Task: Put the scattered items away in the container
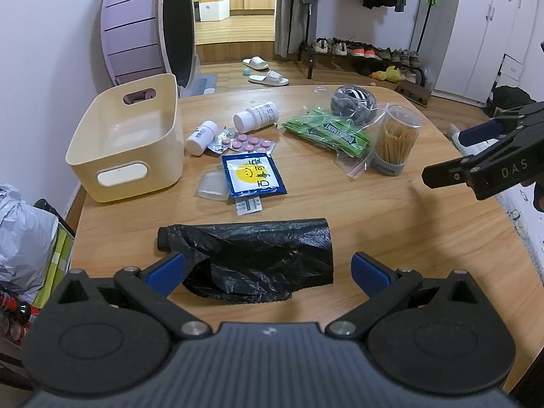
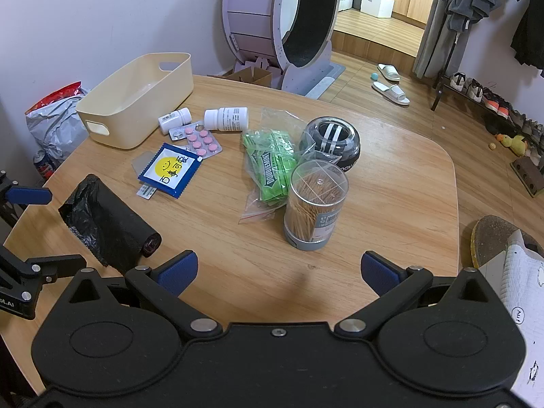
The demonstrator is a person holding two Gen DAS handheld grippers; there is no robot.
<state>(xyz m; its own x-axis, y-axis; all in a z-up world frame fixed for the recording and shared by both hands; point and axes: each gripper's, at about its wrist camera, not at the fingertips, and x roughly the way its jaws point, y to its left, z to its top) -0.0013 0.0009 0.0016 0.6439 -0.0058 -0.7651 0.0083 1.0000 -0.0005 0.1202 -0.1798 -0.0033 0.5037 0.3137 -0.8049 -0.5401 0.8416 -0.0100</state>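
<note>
An empty cream bin (image 1: 125,139) (image 2: 139,98) stands at the table's left. Scattered beside it lie two white pill bottles (image 1: 256,116) (image 2: 226,119), a pink pill blister (image 1: 251,143) (image 2: 200,142), a blue-and-yellow sachet (image 1: 253,177) (image 2: 170,168), a bag of green gum (image 1: 329,134) (image 2: 272,166), a toothpick jar (image 1: 396,139) (image 2: 316,204) and a black gyro ball (image 1: 353,103) (image 2: 331,142). My left gripper (image 1: 267,270) is open, straddling a black bin-bag roll (image 1: 251,255) (image 2: 108,227). My right gripper (image 2: 277,272) is open just short of the toothpick jar.
The wooden table (image 1: 391,224) has bare room at the front right. A purple wheel (image 1: 149,23) stands behind the bin. Bags (image 1: 23,241) sit on the floor at the left; slippers (image 1: 268,77) and a shoe rack (image 1: 360,51) lie beyond the table.
</note>
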